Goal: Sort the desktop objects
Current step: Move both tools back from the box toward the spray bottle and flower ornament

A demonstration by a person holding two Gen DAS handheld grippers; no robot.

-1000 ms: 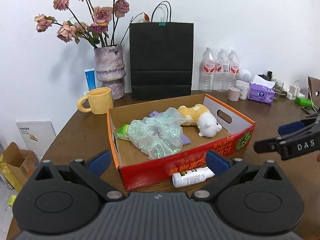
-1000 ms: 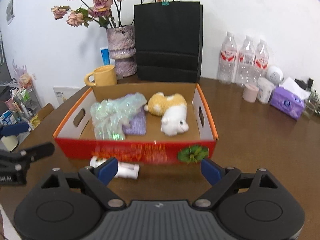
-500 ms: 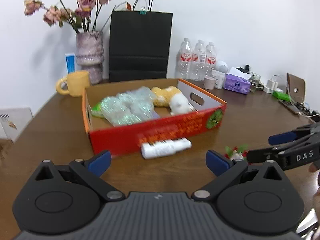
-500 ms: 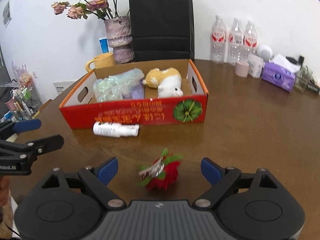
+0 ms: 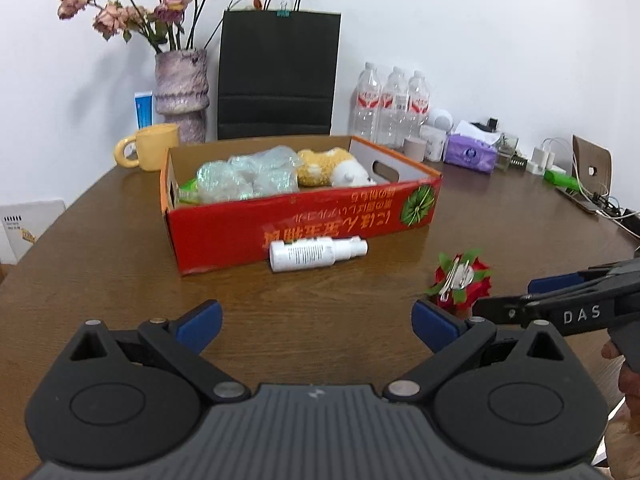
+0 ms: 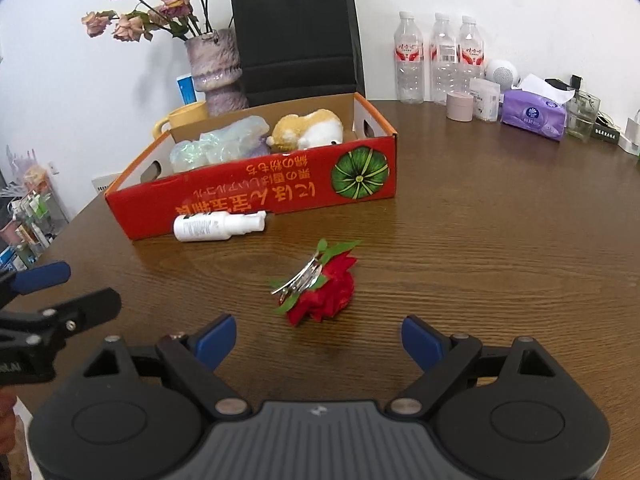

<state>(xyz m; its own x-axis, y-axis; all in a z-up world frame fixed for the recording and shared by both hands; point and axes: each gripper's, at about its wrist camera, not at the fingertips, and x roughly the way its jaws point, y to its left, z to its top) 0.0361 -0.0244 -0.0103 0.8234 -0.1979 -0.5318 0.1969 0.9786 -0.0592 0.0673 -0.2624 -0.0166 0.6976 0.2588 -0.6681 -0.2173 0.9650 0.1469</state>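
A red cardboard box (image 5: 304, 222) (image 6: 256, 194) stands on the brown table. It holds a plush toy (image 5: 330, 167) (image 6: 308, 130) and an iridescent crumpled bag (image 5: 244, 176) (image 6: 218, 148). A white spray bottle (image 5: 316, 253) (image 6: 218, 225) lies on its side against the box front. A red rose hair clip (image 5: 460, 282) (image 6: 320, 286) lies on the table nearer me. My left gripper (image 5: 316, 326) is open and empty, short of the bottle. My right gripper (image 6: 318, 340) is open and empty, just short of the clip.
Behind the box stand a yellow mug (image 5: 150, 152), a vase of dried roses (image 5: 182, 94) and a black paper bag (image 5: 276, 80). Water bottles (image 6: 436, 58), a purple tissue pack (image 6: 534, 114) and small jars line the back right. Cables lie at the right edge (image 5: 596, 200).
Both grippers have pulled back from the box, toward the near side of the table. The rose clip has come into view in front of the right gripper. Both stay open.
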